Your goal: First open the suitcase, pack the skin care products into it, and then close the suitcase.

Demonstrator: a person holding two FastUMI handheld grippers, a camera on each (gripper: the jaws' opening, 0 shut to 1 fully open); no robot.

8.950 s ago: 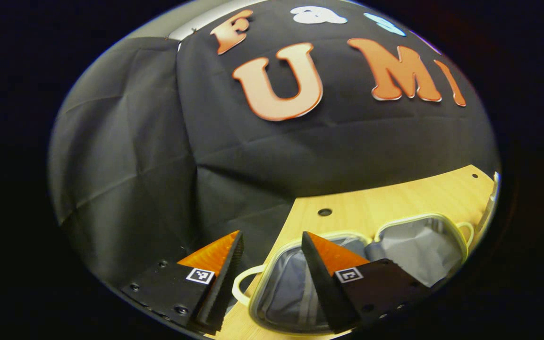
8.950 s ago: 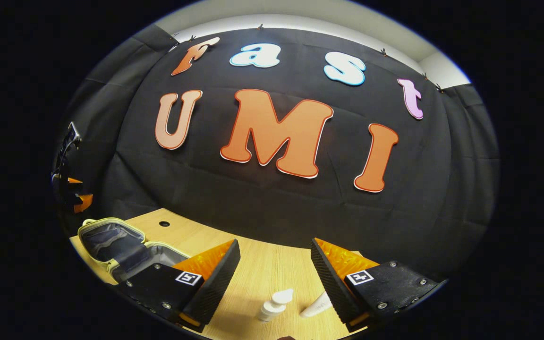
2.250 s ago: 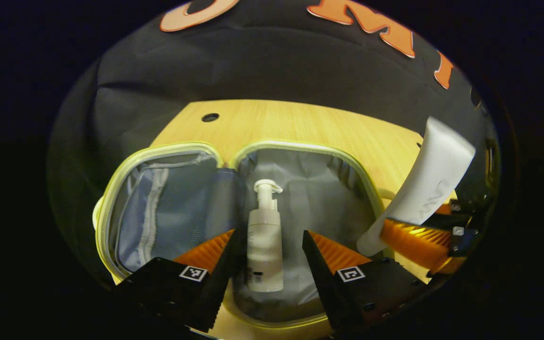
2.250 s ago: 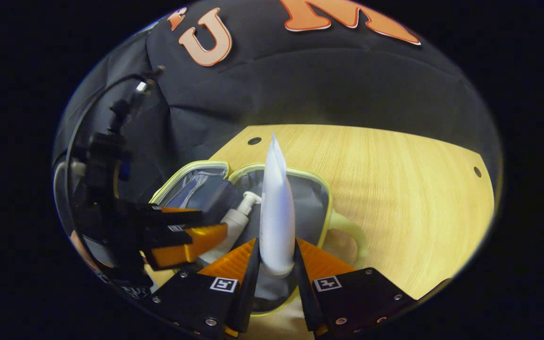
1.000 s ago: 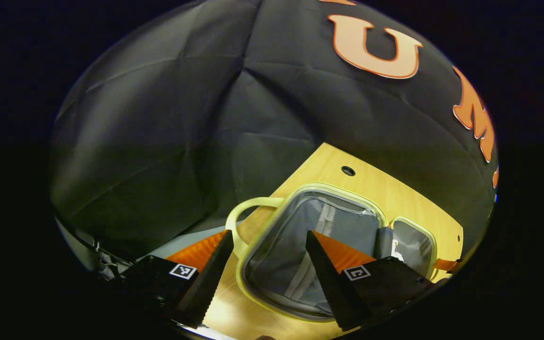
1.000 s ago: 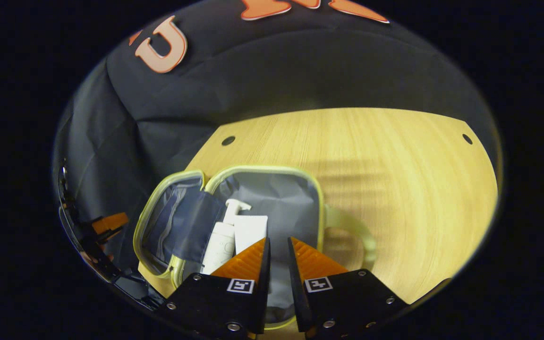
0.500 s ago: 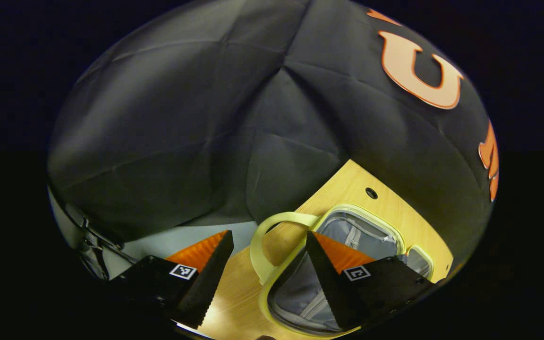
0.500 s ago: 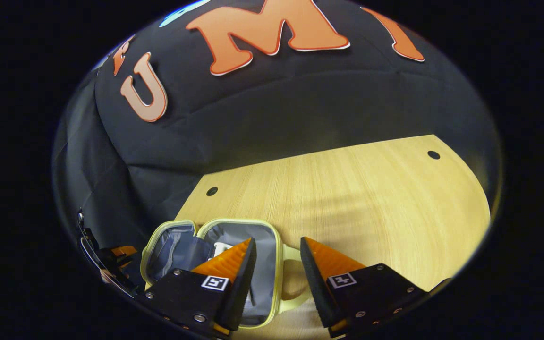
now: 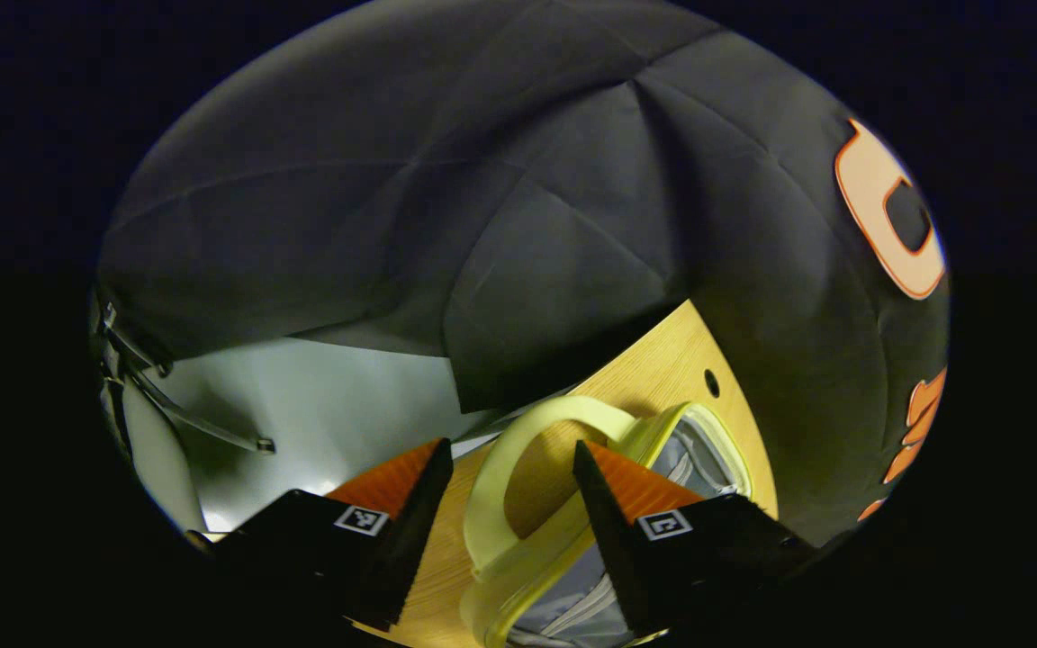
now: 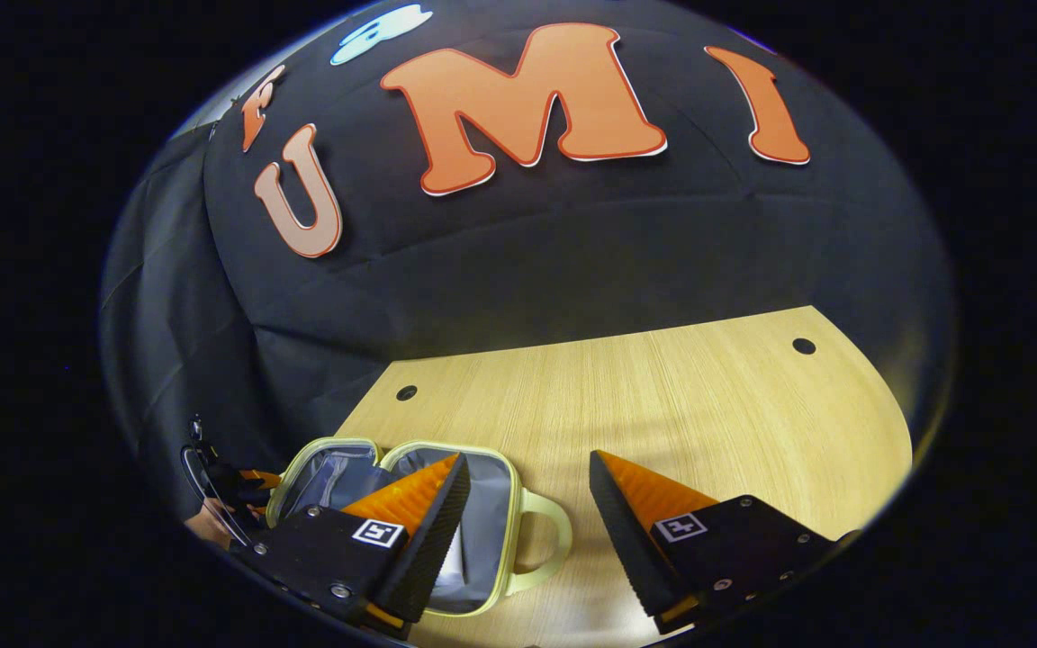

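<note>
Suitcase (image 10: 491,531): small, pale yellow-green shell with grey lining, lying splayed open on the wooden table (image 10: 707,414), both halves flat and side by side, a loop handle on each outer edge. Contents: in the right gripper view a white item (image 10: 452,560), likely one of the skin care products, shows low in the right-hand half, mostly hidden behind a finger; what else the case holds cannot be made out. No products lie on the stretch of table that shows in the right gripper view. Left gripper (image 9: 509,450): jaws wide, holding nothing, poised at the left half's loop handle (image 9: 518,468), which sits between the two fingers without either pressing on it; that half's rim and grey lining (image 9: 689,459) show just beyond. Right gripper (image 10: 527,490): jaws wide, empty, hovering above the table with the right half's handle (image 10: 544,538) below the gap. Status, as a judgement: opening is done, since the case lies open; packing appears done or nearly so; closing remains, and the left gripper's place at the handle suits folding that half over.
</note>
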